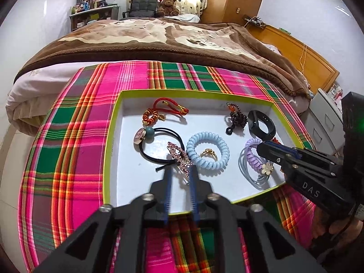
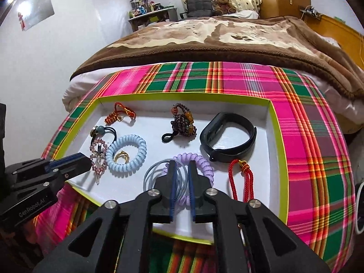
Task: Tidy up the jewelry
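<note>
1. Left wrist view: the jewelry lies inside the shallow white tray [image 1: 118, 136] with the yellow-green rim. In it are a rhinestone clip [image 1: 179, 159], a blue coil tie [image 1: 207, 152] ringing a gold ring [image 1: 208, 154], a black elastic [image 1: 157, 145], a red cord bracelet [image 1: 169, 109], a bead bracelet [image 1: 236, 118], a black band [image 1: 261, 125] and a lilac coil tie [image 1: 254, 157].
2. The left gripper [image 1: 179, 175] straddles the clip with its jaws parted, pads apparently clear of it. The right gripper [image 2: 182, 170] stands slightly apart over the lilac coil and pale loops [image 2: 159, 175], gripping nothing that I can see.
3. Judged from this, every visible piece is in the tray and the plaid cloth [image 1: 68, 136] carries no stray items, so little seems left beyond spacing. The red tassel [image 2: 241, 182] lies near the right wall.
4. Room: the tray's low walls hem in the tips at the near and right edges. The two grippers sit well apart, with open cloth around the tray.
</note>
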A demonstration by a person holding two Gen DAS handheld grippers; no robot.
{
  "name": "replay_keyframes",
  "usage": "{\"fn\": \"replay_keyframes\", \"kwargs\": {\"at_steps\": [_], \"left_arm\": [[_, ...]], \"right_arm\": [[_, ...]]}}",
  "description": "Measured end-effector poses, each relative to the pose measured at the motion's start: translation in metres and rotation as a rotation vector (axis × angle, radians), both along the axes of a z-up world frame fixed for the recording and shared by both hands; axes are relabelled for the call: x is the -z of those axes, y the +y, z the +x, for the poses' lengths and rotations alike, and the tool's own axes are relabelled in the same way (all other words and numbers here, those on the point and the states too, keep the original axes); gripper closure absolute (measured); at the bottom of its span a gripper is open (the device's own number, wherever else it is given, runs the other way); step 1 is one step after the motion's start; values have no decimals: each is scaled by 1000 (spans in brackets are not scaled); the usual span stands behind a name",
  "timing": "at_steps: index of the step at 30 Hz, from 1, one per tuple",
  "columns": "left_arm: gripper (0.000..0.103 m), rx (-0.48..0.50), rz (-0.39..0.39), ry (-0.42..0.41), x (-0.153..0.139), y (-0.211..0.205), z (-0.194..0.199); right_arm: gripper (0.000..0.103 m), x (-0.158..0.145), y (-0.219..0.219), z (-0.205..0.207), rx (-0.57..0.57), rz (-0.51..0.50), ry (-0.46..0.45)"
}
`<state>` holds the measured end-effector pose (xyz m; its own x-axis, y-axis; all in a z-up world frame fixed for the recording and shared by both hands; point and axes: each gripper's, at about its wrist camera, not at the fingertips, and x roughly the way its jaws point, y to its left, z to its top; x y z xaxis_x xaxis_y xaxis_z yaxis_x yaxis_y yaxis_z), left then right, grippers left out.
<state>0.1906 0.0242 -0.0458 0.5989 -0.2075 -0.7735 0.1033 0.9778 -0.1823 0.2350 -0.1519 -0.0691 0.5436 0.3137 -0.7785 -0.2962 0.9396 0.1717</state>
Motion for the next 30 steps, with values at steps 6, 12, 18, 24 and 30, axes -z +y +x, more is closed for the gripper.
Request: {"fn": "replay_keyframes", "kwargs": {"at_steps": [6, 12, 18, 24, 30], "left_arm": [[72, -15, 14, -1, -3, -2, -4], [66, -36, 35, -26, -11, -4, -18], [60, -65, 49, -64, -23, -7, -38], [55, -104, 61, -110, -29, -12, -62], [55, -158, 120, -152, -32, -16, -84]], "right_arm": [[81, -8, 3, -9, 0, -23, -45], [62, -15, -1, -21, 18, -3, -65], [61, -26, -5, -41, 43, -2, -94], [61, -38, -4, -66, 83, -33, -138], [61, -43, -8, -94, 123, -71, -181]]}}
